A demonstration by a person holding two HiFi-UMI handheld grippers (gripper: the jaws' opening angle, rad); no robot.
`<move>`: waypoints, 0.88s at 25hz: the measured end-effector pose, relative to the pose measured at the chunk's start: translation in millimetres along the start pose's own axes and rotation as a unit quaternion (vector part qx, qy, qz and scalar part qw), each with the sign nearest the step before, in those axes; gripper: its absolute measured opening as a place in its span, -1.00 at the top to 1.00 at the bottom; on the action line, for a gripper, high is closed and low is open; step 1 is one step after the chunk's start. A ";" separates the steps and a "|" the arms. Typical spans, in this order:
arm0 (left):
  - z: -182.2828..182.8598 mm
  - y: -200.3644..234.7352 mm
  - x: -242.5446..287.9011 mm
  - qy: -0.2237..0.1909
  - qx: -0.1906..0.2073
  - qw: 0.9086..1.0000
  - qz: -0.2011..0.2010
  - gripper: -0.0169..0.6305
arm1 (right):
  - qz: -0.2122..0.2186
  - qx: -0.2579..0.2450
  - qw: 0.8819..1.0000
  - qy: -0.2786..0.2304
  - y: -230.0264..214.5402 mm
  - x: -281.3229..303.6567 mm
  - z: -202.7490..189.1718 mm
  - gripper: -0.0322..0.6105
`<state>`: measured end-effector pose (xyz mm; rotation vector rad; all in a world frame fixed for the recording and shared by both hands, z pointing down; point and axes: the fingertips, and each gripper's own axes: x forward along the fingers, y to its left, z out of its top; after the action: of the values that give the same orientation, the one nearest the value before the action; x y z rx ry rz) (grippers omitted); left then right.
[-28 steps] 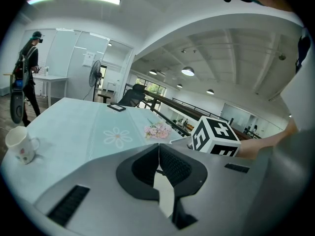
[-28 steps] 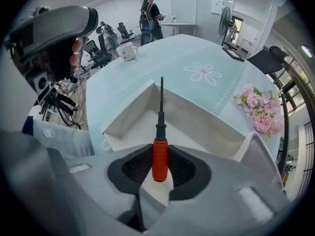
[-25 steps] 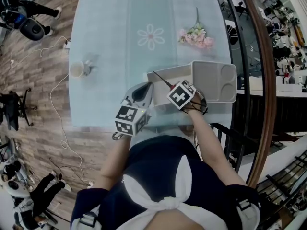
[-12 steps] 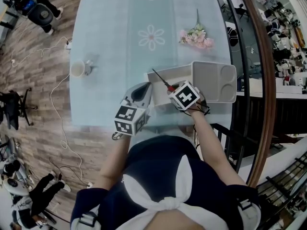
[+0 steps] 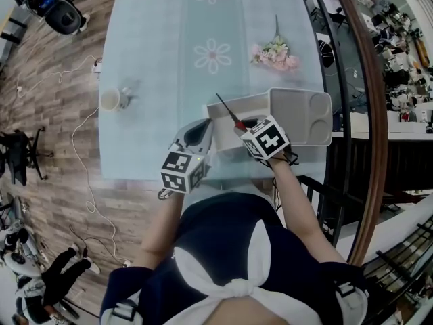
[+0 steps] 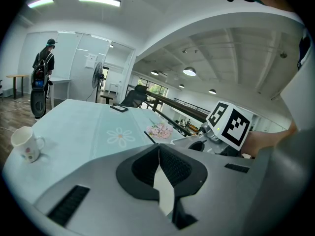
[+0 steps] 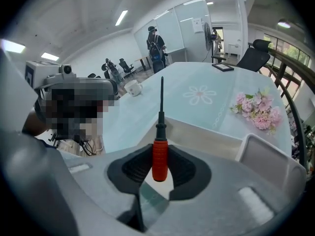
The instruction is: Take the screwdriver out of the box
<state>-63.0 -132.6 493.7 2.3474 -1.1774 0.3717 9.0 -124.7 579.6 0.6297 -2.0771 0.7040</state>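
In the head view, the right tool (image 5: 245,128) is clamped on the red handle of the screwdriver (image 5: 229,110). The screwdriver is lifted over the left end of the white box (image 5: 318,100), and its thin shaft slants up and left past the box's edge. The left tool (image 5: 206,124) sits just left of the box, at the near edge of the pale blue desk (image 5: 162,53). A cup (image 5: 110,100) stands near the desk's left edge. Pink flowers (image 5: 276,51) lie beyond the box.

In the left gripper view, the left tool's jaws are pressed together with nothing between them. The right tool's marker cube shows to their right.

In the right gripper view, both pads press the red handle from either side. The black shaft points straight away from the camera, above the box's far wall and the desk. The flowers lie to the right.
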 end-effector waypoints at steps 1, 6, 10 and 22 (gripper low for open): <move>-0.1 0.3 -0.6 0.001 -0.001 1.000 0.000 0.89 | 0.000 0.002 1.000 -0.007 0.3 -2.0 2.1 0.61; -0.4 -3.7 -1.3 0.001 -0.001 1.000 0.000 0.89 | 0.008 0.017 0.999 -0.035 3.1 -11.6 3.7 0.61; 1.9 -4.4 -4.1 -0.003 0.002 1.000 0.003 0.89 | 0.014 0.017 0.999 -0.048 8.1 -17.5 4.4 0.61; 9.6 -3.5 -9.9 -0.009 0.003 1.000 0.011 0.89 | 0.025 0.020 0.994 -0.100 17.0 -38.9 19.0 0.60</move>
<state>-65.9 -129.3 480.1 2.3500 -1.2117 0.3639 8.0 -118.3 533.6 0.6980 -2.2744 0.7379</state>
